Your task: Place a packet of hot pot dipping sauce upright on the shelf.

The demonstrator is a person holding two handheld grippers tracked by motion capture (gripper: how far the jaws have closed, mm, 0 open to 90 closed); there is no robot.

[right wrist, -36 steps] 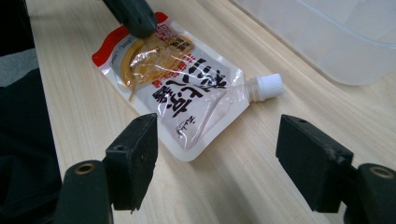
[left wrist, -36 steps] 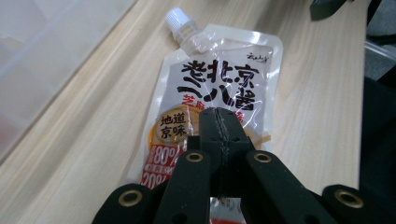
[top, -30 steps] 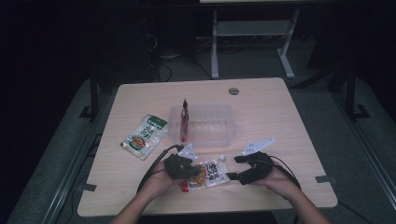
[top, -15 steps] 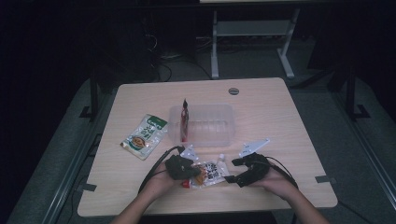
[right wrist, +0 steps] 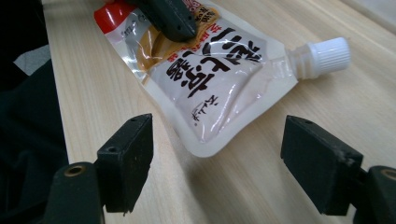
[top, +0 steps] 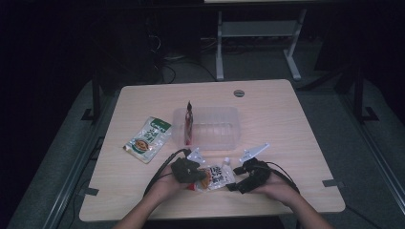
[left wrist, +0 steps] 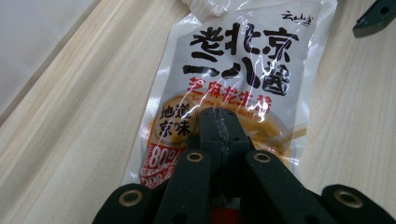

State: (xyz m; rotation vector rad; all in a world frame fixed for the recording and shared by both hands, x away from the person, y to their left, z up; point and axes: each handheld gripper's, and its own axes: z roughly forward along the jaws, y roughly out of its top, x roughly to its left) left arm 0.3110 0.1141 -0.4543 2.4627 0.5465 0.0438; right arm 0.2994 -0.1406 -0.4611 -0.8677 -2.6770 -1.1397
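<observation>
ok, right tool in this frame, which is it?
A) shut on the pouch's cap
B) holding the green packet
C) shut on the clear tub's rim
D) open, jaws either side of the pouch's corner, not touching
D: in the right gripper view the right tool stands wide open, the spouted pouch lying flat on the table with its corner between the jaws, untouched.

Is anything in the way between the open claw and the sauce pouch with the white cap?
Nothing visible is. The right claw stands open with only bare table between it and the sauce pouch's near corner. The left claw rests shut on top of the pouch's far end, not in between.
</observation>
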